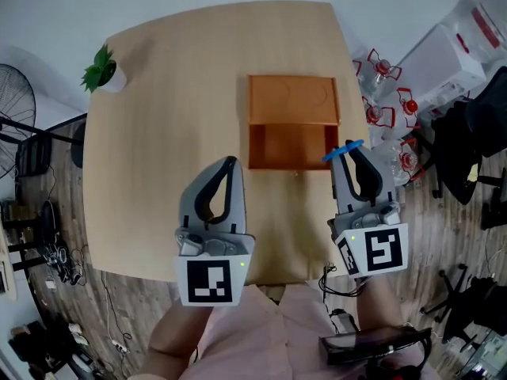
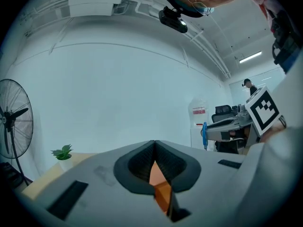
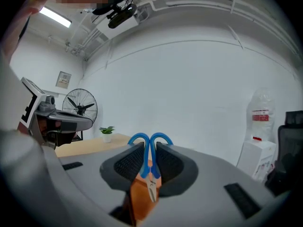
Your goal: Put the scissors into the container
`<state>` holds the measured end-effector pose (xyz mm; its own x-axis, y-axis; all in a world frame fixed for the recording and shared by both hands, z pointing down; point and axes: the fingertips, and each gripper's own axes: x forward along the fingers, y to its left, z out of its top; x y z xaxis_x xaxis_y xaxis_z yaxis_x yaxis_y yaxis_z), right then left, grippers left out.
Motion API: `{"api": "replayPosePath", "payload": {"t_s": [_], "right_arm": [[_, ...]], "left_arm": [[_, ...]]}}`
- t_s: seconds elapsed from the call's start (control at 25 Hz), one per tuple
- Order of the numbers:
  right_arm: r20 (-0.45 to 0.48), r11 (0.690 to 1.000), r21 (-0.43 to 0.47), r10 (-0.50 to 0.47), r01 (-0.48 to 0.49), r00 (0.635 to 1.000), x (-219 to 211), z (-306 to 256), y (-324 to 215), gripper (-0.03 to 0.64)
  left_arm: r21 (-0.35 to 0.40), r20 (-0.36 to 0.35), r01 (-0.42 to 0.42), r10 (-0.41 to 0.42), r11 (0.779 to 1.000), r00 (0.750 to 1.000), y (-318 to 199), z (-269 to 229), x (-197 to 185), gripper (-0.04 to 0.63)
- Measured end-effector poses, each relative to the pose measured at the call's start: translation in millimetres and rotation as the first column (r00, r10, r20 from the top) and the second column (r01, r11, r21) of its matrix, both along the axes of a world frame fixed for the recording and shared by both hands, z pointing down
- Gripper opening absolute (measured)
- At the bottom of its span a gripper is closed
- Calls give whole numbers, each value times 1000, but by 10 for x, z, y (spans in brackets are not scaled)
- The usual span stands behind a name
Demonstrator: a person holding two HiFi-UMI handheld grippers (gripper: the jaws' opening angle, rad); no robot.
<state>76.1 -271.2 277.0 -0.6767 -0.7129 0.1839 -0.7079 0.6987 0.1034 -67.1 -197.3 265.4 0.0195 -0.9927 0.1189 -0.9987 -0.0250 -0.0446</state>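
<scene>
Right gripper point(image 3: 150, 148), jaws tight around blue scissors point(image 3: 151, 186) handles

Left gripper point(image 1: 230, 163) closed — right gripper point(image 1: 352, 153) clamping scissors point(image 3: 142, 138).

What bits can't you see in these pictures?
- Scissors blades: head view, hidden behind the right tool; only a blue handle shows.
- Container: left gripper view, just an orange sliver between the jaws of the shut left tool.
- Table near edge: head view, partly covered by both tools.
</scene>
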Motion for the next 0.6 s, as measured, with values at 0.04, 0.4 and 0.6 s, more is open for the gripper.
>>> {"api": "replayPosePath", "payload": {"t_s": [0.04, 0.4, 0.6], "right_arm": [[-7, 1000, -8, -1, 0, 1000, -30, 57, -27, 81], [-57, 997, -71, -6, 2, 998, -253, 516, -173, 81], [-79, 993, -114, -5, -4, 997, -360, 774, -224, 81]], "left_arm": [[-11, -1, -1, 1, 1000, 1000, -30, 47, -27, 9], [-68, -40, -6, 3, 998, 999, -226, 419, -265, 9], [-103, -55, -3, -2, 995, 998, -292, 624, -427, 9]]}}
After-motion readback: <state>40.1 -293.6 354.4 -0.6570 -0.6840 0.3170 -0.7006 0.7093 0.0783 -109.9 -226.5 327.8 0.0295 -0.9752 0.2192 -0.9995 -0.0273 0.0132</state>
